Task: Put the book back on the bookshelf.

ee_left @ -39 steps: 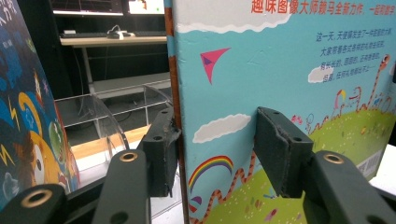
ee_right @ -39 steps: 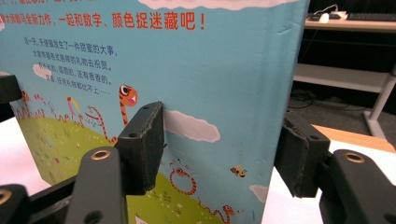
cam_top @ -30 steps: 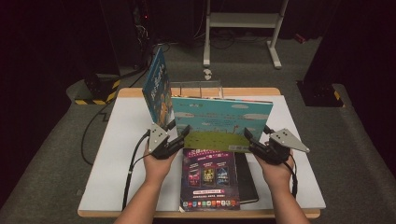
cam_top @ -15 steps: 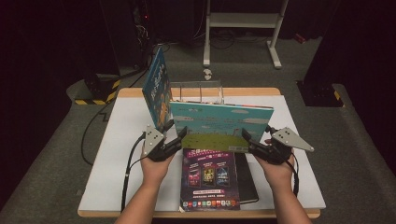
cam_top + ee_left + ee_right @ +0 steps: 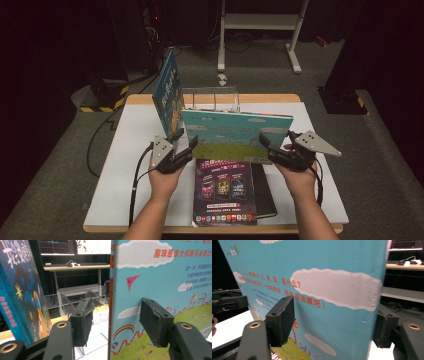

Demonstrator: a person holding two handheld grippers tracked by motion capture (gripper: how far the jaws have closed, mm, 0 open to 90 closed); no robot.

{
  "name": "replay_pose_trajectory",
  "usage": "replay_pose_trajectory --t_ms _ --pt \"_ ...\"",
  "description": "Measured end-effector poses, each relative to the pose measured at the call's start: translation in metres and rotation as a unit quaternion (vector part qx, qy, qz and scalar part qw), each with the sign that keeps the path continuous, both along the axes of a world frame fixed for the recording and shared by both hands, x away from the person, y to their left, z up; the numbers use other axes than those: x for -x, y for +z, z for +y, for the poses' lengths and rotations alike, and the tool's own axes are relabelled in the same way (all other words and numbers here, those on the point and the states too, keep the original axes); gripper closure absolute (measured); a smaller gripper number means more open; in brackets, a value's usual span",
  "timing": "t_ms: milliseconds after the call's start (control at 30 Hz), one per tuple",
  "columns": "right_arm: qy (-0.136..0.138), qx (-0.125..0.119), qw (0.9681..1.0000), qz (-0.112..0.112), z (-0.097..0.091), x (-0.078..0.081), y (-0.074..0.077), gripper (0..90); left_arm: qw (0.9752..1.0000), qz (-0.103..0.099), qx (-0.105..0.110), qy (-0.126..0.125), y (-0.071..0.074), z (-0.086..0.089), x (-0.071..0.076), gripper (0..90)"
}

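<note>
**Picture book stood on edge between two grippers**

The left gripper is seen with its jaws parted, straddling the left edge of the turquoise picture book. In the left gripper view a clear gap is visible between the left pad and the book's edge, while the other pad lies in front of the cover; contact there cannot be told. These jaws have just been opening, with the book's edge between them. The right gripper is set around the book's right edge; in the right gripper view one pad is seen in front of the cover and the other behind the edge, with a little space apparent, so no firm grip is shown. Its jaws have likewise just been opening around the book.

Both hands are brought in from the near side of the bench, the left hand and the right hand held low and level, the grippers pointed forward and slightly inward.

The turquoise book is stood upright on its long edge across the middle of the white bench, facing the person. A dark magazine is laid flat just in front of it, over a black book. A blue book is stood upright and tilted beside a clear rack at the far side. A dark room with a white frame and a grey floor is seen beyond.
</note>
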State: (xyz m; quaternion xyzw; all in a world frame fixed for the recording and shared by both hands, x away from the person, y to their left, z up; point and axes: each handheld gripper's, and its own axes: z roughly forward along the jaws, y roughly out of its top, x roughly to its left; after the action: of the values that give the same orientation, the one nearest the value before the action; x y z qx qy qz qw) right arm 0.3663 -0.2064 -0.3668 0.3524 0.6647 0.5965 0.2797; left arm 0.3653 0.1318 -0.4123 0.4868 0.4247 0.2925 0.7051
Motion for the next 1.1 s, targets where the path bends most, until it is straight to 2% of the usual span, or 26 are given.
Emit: replay_pose_trajectory --t_ms 333,567,633,700,767,833,867,900,1000,1033,1100 --pt "0.016 -0.012 0.9998 0.000 -0.005 0.007 -0.001 37.2 1.0000 0.002 0.002 0.002 0.000 0.007 0.004 43.9" --pt "0.030 -0.014 0.9994 -0.006 -0.009 0.012 -0.002 45.3 0.9999 0.006 0.006 0.011 0.002 0.009 0.000 45.1" --pt "0.047 -0.014 0.9988 -0.009 -0.013 0.013 -0.002 51.3 0.9999 0.005 0.005 0.012 0.002 0.011 0.001 45.1" --pt "0.074 -0.012 0.9969 -0.022 -0.018 0.015 -0.002 58.8 0.9999 0.007 0.003 0.012 0.001 0.015 0.004 45.1" --pt "0.110 -0.011 0.9933 -0.033 -0.021 0.017 -0.002 69.8 0.9998 0.012 0.008 0.014 -0.002 0.019 0.006 44.9" --pt "0.151 -0.014 0.9880 -0.031 -0.021 0.021 0.000 79.7 0.9997 0.019 0.008 0.015 -0.006 0.024 0.009 44.9" --pt "0.151 -0.016 0.9881 -0.026 -0.018 0.023 0.001 79.1 0.9996 0.021 0.006 0.016 -0.008 0.025 0.010 44.8" --pt "0.134 -0.008 0.9907 -0.026 -0.016 0.025 0.003 79.1 0.9995 0.023 0.007 0.019 -0.010 0.028 0.013 44.8" --pt "0.143 -0.038 0.9889 -0.008 -0.019 0.019 0.001 80.6 0.9993 0.030 0.009 0.021 -0.015 0.034 0.018 44.7" --pt "0.145 -0.040 0.9886 -0.005 -0.017 0.021 0.001 80.6 0.9992 0.030 0.008 0.023 -0.017 0.036 0.021 44.7" --pt "0.133 -0.040 0.9903 -0.008 -0.011 0.023 0.004 80.7 0.9991 0.033 0.004 0.026 -0.021 0.041 0.025 44.7"
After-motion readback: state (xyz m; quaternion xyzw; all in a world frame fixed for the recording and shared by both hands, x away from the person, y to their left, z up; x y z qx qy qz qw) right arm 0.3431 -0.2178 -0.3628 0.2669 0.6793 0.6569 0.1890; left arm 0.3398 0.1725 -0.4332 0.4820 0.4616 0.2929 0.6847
